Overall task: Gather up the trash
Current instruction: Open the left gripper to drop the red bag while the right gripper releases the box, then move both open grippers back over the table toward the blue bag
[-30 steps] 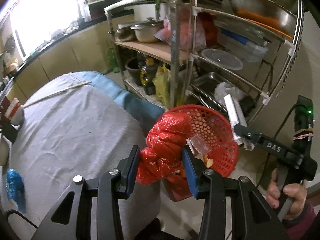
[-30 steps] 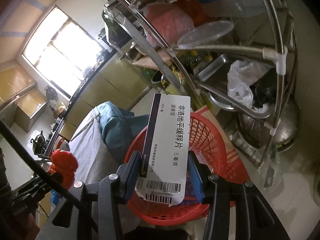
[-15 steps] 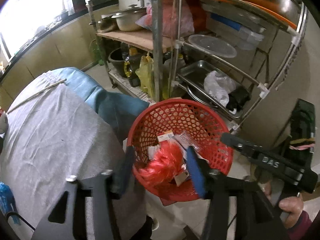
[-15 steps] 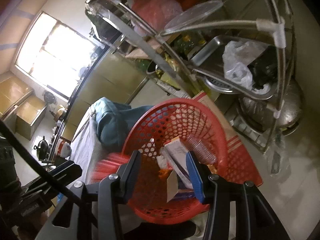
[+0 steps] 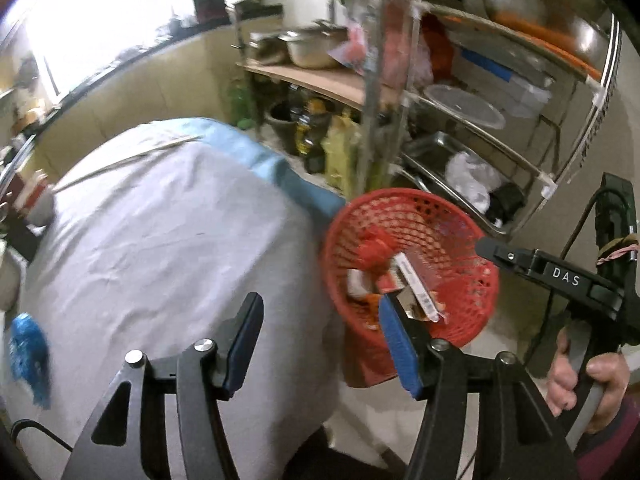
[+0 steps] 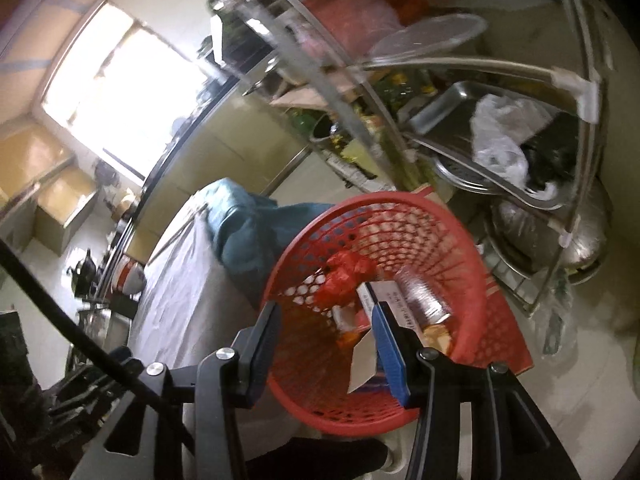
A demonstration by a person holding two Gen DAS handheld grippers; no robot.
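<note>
Lying in the red basket [image 5: 460,320] beyond both empty, spread jaws, left just widened: red bag [image 6: 340,276], box [image 5: 414,280].

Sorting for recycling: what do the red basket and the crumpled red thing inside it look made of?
Red basket: apparently moulded plastic, going by its uniform perforated lattice wall and smooth rim. Crumpled red thing: probably thin plastic film, like a bag; it is glossy and tightly wrinkled.

Grey cloth-covered table [image 5: 160,240] top mostly free; red perforated plastic basket [image 5: 460,216] open above, steel wire shelving rack [image 5: 500,148] crowding behind.
</note>
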